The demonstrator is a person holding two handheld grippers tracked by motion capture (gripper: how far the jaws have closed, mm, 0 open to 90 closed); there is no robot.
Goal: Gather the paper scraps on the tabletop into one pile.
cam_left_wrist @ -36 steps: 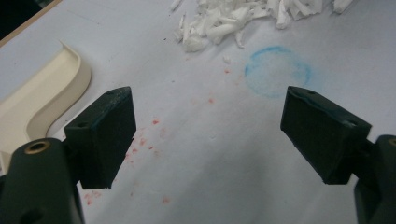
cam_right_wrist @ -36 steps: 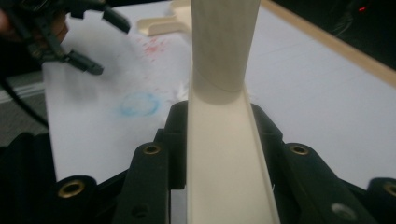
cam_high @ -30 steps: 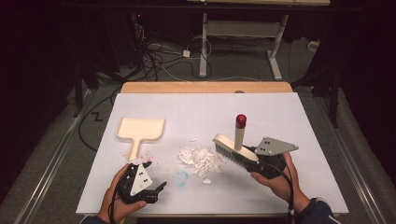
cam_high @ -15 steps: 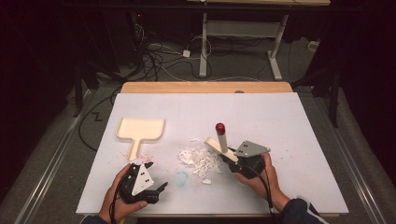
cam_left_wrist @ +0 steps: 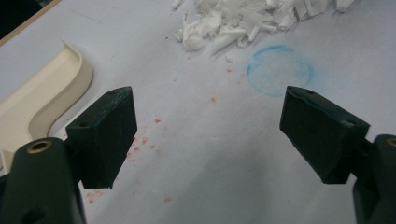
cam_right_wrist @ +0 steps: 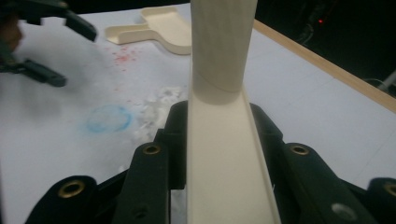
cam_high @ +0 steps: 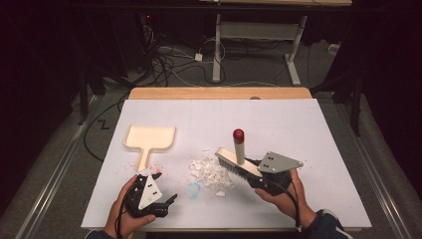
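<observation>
- The right tongs [cam_high: 255,172] were clamped on the cream brush [cam_high: 238,163], its flat back squeezed between the two jaws; in the right gripper view the brush [cam_right_wrist: 219,140] ran straight up from between them.
- The brush's head lay long-ways from the tongs toward the upper left of the worktop [cam_high: 308,129], bristles down at the edge of the pile of white scraps [cam_high: 209,172].
- Its round handle stood up from the head, nearly upright, ending in a red tip [cam_high: 239,133].
- The left tongs [cam_high: 164,201] hung low over the near left part of the worktop, jaws spread wide with nothing between them; in the left gripper view the bare sheet showed between them [cam_left_wrist: 208,135].
- A cream dustpan [cam_high: 149,138] lay flat beyond the left tongs, handle pointing toward the person, well apart from the brush.
- A faint blue ring [cam_high: 194,189] marked the sheet between the two tongs, just beside the scraps; whether the bristles actually touched the scraps was hard to tell.
- Small red specks [cam_left_wrist: 144,140] dotted the sheet near the dustpan's handle.
</observation>
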